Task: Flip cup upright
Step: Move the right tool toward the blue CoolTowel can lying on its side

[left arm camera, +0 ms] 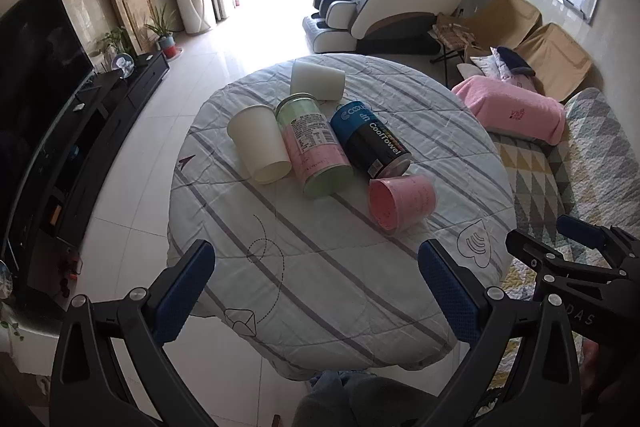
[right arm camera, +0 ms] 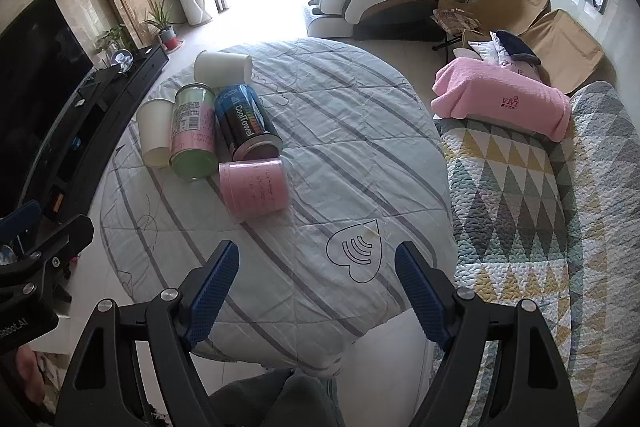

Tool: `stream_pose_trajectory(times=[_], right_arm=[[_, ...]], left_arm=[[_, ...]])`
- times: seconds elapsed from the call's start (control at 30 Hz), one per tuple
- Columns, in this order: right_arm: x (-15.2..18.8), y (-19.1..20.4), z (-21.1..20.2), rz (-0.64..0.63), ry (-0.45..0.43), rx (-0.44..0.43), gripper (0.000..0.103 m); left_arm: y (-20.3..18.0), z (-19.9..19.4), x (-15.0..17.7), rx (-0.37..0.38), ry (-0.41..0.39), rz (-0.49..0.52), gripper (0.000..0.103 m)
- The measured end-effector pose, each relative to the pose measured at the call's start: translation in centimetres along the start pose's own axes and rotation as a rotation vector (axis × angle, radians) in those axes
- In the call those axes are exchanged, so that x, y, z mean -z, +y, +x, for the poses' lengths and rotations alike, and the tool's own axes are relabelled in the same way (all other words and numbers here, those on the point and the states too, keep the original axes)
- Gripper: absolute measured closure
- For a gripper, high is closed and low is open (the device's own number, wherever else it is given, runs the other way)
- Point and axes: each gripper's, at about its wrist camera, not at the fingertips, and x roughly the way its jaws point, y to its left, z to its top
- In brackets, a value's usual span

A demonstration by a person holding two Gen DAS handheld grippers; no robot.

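Your left gripper [left arm camera: 316, 291]: matte black angular frame, silver round screws at the joints, blue dimpled pads [left arm camera: 182, 295] lining the inner faces of both fingers. Your right gripper [right arm camera: 316, 293] has the same build: black arms, silver screws, blue textured pads [right arm camera: 214, 297]. White lettering on each black housing, partly cut off. Dark grey clothing shows below, between the fingers.

five containers lie on their sides on the tabletop [left arm camera: 320, 267]: three cups, namely a cream cup [left arm camera: 260, 147], a white cup [left arm camera: 318, 81] and a pink cup [left arm camera: 402, 203], plus two cans, a pink-green can [left arm camera: 316, 147] and a blue-black can [left arm camera: 370, 137].
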Motion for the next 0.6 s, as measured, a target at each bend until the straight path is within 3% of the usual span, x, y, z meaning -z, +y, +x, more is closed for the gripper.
stream_pose_trajectory(times=[0.37,0.6], right_arm=[[-3.1,0.1,3.1,0.005,0.054,-0.041,0.021],[-6.1,2.4,5.2,-0.008,0.061,-0.047,0.021]], left_arm=[[1.7,1.8,-1.1,-0.015,0.055,-0.087,0.000],[4.0,4.0,-3.1,-0.003,0.080,-0.080,0.000]])
